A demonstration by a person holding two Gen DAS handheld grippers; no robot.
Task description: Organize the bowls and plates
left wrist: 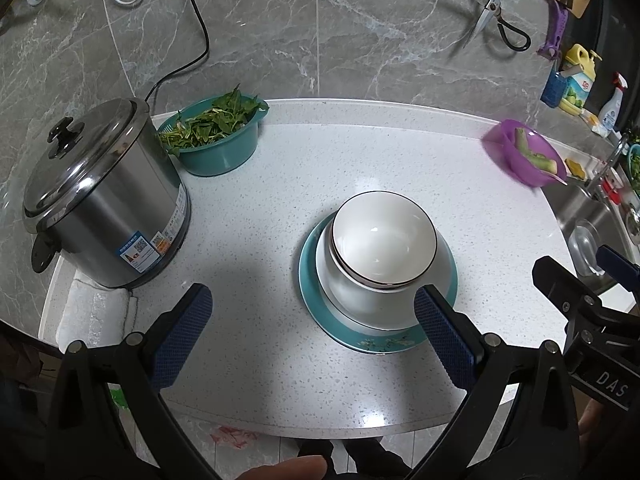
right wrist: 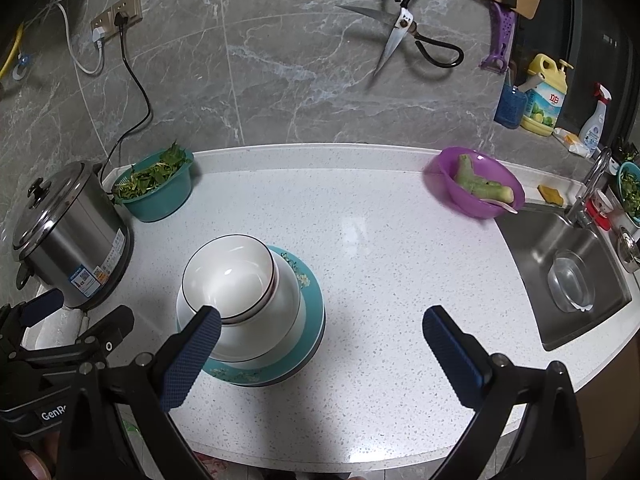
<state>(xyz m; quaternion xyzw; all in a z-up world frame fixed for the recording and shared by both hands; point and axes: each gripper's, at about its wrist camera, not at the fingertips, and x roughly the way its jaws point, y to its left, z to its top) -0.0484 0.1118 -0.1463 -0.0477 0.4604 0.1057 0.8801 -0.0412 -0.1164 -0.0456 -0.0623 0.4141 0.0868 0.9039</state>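
A stack stands on the white counter: a teal flowered plate (left wrist: 360,338) at the bottom, a white plate or shallow bowl (left wrist: 360,300) on it, and white dark-rimmed bowls (left wrist: 384,236) nested on top. The stack also shows in the right wrist view, with the teal plate (right wrist: 280,368) and the top bowl (right wrist: 230,276). My left gripper (left wrist: 312,340) is open and empty, its right finger beside the stack's near edge. My right gripper (right wrist: 320,356) is open and empty, its left finger in front of the stack.
A steel rice cooker (left wrist: 104,204) stands at the left with a teal basin of greens (left wrist: 216,136) behind it. A purple bowl with vegetable pieces (right wrist: 480,184) sits at the back right beside the sink (right wrist: 568,276). Scissors (right wrist: 404,32) hang on the wall.
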